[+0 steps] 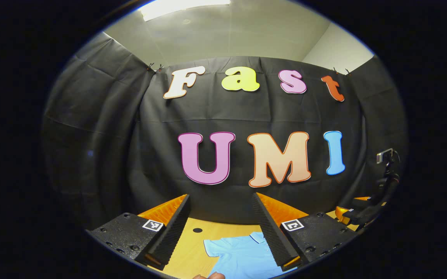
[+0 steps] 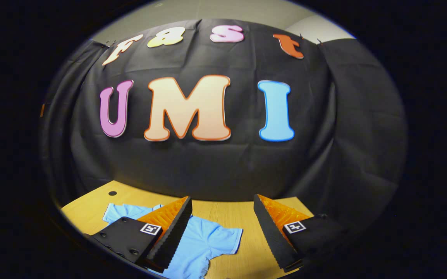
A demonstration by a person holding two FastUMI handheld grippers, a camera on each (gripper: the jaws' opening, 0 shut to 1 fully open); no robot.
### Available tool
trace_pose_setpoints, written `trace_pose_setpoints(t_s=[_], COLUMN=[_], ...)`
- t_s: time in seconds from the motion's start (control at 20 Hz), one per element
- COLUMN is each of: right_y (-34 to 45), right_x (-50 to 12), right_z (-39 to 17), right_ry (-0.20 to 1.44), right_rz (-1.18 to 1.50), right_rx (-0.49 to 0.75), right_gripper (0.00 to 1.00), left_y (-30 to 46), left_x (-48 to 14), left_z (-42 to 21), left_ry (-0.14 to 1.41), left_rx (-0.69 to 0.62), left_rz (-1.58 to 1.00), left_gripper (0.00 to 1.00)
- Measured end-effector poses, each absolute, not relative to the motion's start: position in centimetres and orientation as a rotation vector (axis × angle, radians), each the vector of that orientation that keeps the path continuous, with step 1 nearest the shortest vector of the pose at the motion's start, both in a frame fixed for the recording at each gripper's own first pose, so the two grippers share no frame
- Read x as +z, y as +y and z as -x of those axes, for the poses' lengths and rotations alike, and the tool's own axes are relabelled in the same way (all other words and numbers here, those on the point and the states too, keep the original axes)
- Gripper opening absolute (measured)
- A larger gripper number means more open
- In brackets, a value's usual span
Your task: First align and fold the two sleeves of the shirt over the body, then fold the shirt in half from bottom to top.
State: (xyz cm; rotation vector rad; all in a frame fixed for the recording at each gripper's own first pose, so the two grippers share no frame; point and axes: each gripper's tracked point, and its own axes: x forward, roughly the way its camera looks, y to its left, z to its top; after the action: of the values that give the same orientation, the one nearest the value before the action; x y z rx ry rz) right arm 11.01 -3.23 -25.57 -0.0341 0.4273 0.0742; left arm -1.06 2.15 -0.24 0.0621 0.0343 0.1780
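A light blue polo shirt (image 1: pixel 243 255) lies flat on the wooden table (image 1: pixel 186 248), collar toward the back wall, one short sleeve spread to the left. In the right gripper view the shirt (image 2: pixel 204 242) shows its other sleeve pointing right, the first sleeve at far left. My left gripper (image 1: pixel 223 236) is open and held above the shirt's collar end, nothing between its fingers. My right gripper (image 2: pixel 223 236) is open too, raised over the shirt's right sleeve area, touching nothing. At the right edge of the left gripper view sits the other gripper (image 1: pixel 357 213).
A small dark hole (image 1: pixel 197 230) marks the tabletop near the back; the hole (image 2: pixel 112 193) also appears at left in the right gripper view. A phone on a dark stand (image 1: pixel 388 162) rises at the far right. A fingertip (image 1: pixel 210 276) pokes in at the bottom edge.
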Motion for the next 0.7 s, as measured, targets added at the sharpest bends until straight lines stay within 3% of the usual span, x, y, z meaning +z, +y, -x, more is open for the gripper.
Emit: trace_pose_setpoints(t_s=[0.7], right_y=[-4.6], right_x=[-43.2], right_z=[-13.9], right_ry=[0.729], right_rz=[0.103], right_rx=[0.063], right_gripper=[0.99], left_y=[4.6], left_x=[-1.9], left_z=[2.4], left_ry=[0.112], left_rx=[0.340], left_rz=[-0.102], left_gripper=[0.94])
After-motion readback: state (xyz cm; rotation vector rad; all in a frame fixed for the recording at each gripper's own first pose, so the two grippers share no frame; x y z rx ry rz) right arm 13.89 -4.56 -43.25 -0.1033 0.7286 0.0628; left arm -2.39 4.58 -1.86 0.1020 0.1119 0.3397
